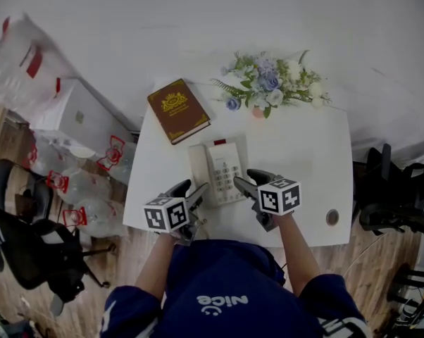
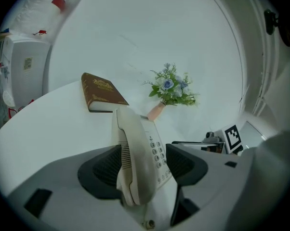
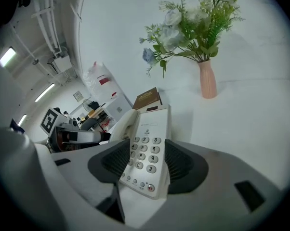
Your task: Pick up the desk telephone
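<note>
A cream desk telephone lies flat on the small white table, handset on its left side, keypad to the right. My left gripper sits at the phone's near left corner and my right gripper at its near right edge. In the left gripper view the handset stands between the open jaws of the left gripper. In the right gripper view the keypad lies between the open jaws of the right gripper. Neither pair of pads presses on the phone.
A brown book lies behind the phone at the table's far left. A pink vase of flowers stands at the far edge. Water bottles, a white box and a black chair crowd the left; another chair stands right.
</note>
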`<state>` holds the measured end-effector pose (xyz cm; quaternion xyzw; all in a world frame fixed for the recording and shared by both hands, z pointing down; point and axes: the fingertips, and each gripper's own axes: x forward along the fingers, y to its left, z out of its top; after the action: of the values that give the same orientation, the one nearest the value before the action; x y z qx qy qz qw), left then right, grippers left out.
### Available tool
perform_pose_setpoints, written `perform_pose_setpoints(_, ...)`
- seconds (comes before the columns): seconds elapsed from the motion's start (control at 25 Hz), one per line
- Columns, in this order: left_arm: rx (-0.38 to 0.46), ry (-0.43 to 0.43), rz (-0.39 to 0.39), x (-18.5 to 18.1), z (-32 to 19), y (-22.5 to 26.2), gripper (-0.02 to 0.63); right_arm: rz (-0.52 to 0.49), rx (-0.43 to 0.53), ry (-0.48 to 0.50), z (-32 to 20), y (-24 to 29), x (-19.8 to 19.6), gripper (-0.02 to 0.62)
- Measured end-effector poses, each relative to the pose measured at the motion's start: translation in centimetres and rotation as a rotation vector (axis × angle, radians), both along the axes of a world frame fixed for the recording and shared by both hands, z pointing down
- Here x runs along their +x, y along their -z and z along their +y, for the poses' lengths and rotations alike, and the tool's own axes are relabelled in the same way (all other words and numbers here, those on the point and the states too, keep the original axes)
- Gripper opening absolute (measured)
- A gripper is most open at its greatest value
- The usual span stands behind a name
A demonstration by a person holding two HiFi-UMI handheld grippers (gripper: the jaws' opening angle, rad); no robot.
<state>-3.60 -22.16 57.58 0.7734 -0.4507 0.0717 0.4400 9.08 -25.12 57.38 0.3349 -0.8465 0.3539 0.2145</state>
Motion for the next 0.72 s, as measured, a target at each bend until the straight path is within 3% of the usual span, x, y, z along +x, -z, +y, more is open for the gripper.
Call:
perform_pose_setpoints(0.32, -0.094, 0.000, 0.171, -0.4, -2.7, -1.6, 0.304, -0.011, -0.115, 0.020, -2.5, -2.5, 0.5, 0.225)
perform_pose_setpoints(0.56, -0.146, -0.065, 0.245, -0.1, -3.6, -2.7, 0.304, -0.074, -0.207, 0.050, -3.6, -3.8, 0.1, 0.225)
perform_pose_setpoints(0.72, -0.161, -0.100, 0.297, 0.1, -3.6, -3.2, 0.310, -0.057, -0.248, 0.097, -3.7, -4.7, -0.2, 0.225)
